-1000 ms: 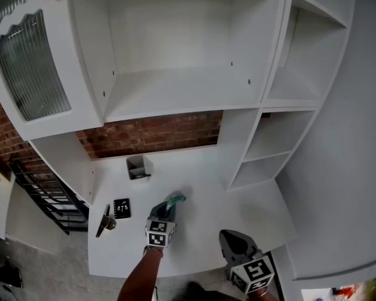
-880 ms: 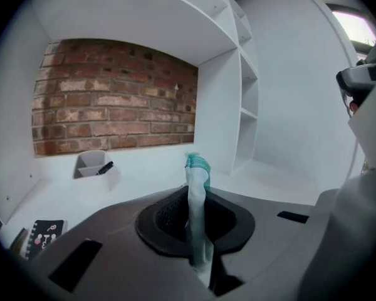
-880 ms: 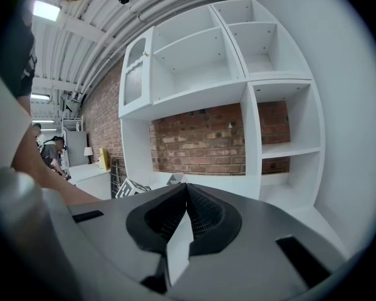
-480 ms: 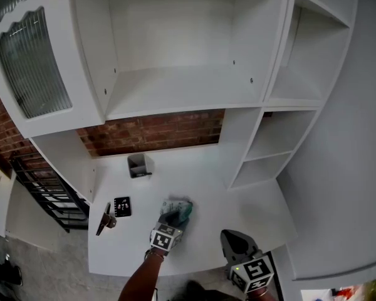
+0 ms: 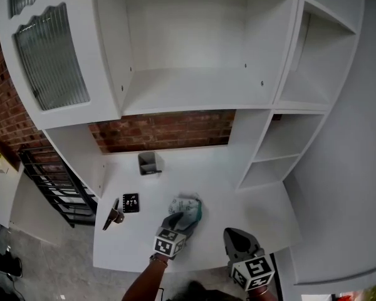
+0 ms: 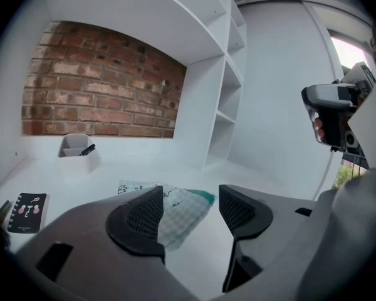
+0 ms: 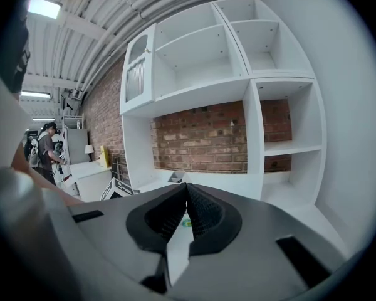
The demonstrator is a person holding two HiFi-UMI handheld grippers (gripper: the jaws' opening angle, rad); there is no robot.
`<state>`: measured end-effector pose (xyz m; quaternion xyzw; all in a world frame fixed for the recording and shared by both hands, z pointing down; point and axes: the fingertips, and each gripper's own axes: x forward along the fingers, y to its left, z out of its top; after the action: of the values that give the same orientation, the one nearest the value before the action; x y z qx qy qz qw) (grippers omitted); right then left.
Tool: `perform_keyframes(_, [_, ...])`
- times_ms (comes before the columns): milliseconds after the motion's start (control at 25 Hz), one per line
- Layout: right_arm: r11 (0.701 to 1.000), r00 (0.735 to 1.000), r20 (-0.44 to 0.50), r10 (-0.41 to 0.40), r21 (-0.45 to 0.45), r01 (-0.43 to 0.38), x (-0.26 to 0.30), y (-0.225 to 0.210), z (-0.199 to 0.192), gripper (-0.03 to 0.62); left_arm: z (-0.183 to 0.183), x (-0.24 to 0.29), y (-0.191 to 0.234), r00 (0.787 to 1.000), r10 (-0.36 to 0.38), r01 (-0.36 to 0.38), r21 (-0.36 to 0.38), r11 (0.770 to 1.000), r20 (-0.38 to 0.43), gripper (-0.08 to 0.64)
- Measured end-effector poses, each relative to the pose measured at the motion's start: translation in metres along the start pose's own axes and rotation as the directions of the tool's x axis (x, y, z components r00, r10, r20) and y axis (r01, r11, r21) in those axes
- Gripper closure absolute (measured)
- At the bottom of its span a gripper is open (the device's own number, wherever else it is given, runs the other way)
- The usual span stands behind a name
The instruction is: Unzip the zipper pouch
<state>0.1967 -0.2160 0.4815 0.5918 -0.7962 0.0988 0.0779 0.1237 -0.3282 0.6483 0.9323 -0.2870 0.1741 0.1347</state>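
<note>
Beyond the pouch (image 5: pixel 187 207) sit holder (image 5: pixel 149 163) and notebook (image 5: pixel 131 202) (black).

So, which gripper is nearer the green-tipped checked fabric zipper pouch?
Left. The left gripper is at the pouch, fingers just opening, pouch between them; right gripper, shut, sits apart to its right.

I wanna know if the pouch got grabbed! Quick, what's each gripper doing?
Left gripper: jaws open, just been opening; zipper pouch lies between them, not pinched.
Right gripper: jaws shut, empty.

Open desk (image 5: pixel 257 212) right of pouch (image 5: pixel 187 207); notebook (image 5: pixel 131 202) and pen holder (image 5: pixel 148 163) stand left.
</note>
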Motion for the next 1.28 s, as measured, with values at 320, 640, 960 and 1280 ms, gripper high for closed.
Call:
perform_keyframes(320, [0.999,0.999,-0.009,0.036,-0.011,-0.036,-0.003,0.025,0.000,0.591,0.031,-0.060,-0.017,0.992,0.031,-0.031,0.003,1.000,0.121,0.304])
perform_keyframes(640, [0.998,0.999,0.036,0.040,-0.044,-0.038,-0.013,0.045,0.003,0.591,0.054,-0.132,-0.032,0.969,0.080,-0.077,-0.025,0.997,0.233,0.305])
perform_keyframes(960, [0.997,0.995,0.091,0.040,-0.075,-0.033,-0.023,0.071,0.020,0.591,0.070,-0.207,-0.039,0.934,0.158,-0.154,-0.039,0.987,0.321,0.305])
perform_keyframes(1280, [0.996,0.991,0.127,0.053,-0.079,-0.043,-0.038,0.101,0.026,0.591,0.088,-0.283,-0.055,0.883,0.204,-0.211,-0.032,0.977,0.423,0.325])
